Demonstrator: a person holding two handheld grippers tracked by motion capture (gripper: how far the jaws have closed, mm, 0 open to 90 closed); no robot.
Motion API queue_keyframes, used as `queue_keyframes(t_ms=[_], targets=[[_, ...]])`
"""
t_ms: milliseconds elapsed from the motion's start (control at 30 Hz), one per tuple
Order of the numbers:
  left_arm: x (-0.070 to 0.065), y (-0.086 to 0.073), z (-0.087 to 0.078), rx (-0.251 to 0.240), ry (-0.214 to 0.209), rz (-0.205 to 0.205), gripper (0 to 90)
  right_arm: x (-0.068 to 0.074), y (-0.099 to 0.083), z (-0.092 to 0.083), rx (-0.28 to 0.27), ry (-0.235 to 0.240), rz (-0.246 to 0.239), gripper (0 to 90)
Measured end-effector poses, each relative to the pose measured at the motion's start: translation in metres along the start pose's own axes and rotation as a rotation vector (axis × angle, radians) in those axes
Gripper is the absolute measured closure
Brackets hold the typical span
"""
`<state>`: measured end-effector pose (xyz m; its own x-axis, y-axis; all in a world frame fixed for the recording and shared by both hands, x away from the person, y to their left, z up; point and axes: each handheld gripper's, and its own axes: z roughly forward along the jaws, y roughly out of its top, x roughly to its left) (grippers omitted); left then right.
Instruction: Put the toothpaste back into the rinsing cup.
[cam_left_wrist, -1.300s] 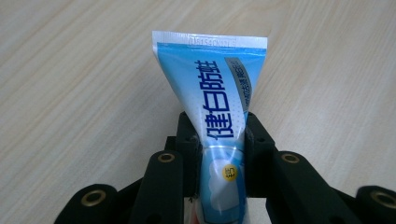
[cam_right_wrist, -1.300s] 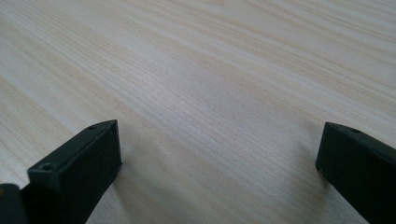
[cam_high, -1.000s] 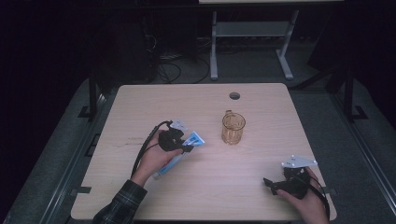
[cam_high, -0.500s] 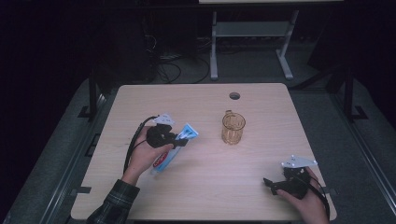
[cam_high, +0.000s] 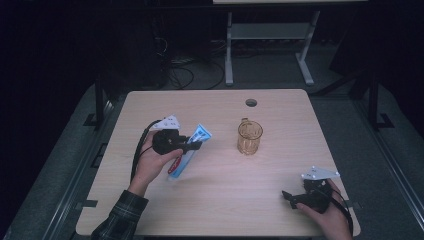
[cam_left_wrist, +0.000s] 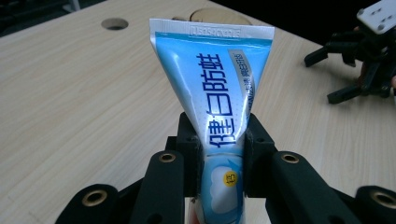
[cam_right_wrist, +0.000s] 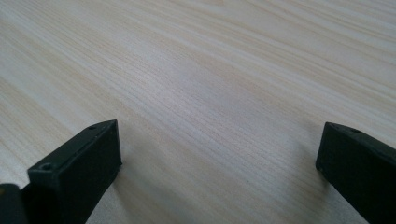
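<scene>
My left fingers (cam_left_wrist: 219, 154) pinch the toothpaste tube (cam_left_wrist: 219, 88), crimped end toward the amber mug (cam_high: 249, 136), probably its target; right fingers (cam_right_wrist: 219, 154) gape empty.

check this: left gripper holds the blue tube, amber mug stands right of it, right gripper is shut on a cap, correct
One thing is off: the right gripper is open with nothing between its jaws, as the right gripper view shows. The rest holds: the left gripper holds the blue tube, and the amber mug stands right of it.
</scene>
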<state>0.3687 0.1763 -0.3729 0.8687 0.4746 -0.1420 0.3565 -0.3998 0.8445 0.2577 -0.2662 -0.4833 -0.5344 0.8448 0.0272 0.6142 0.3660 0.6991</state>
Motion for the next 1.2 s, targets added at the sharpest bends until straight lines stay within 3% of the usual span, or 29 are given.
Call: queue_keyframes(t_ms=[633, 1200], targets=[[0.000, 0.038, 0.011, -0.085, -0.045, 0.042, 72.9, 0.000, 0.000, 0.000, 0.000, 0.003, -0.002, 0.0], [0.000, 0.079, 0.037, -0.133, -0.072, 0.087, 72.7, 0.000, 0.000, 0.000, 0.000, 0.006, -0.005, 0.0]])
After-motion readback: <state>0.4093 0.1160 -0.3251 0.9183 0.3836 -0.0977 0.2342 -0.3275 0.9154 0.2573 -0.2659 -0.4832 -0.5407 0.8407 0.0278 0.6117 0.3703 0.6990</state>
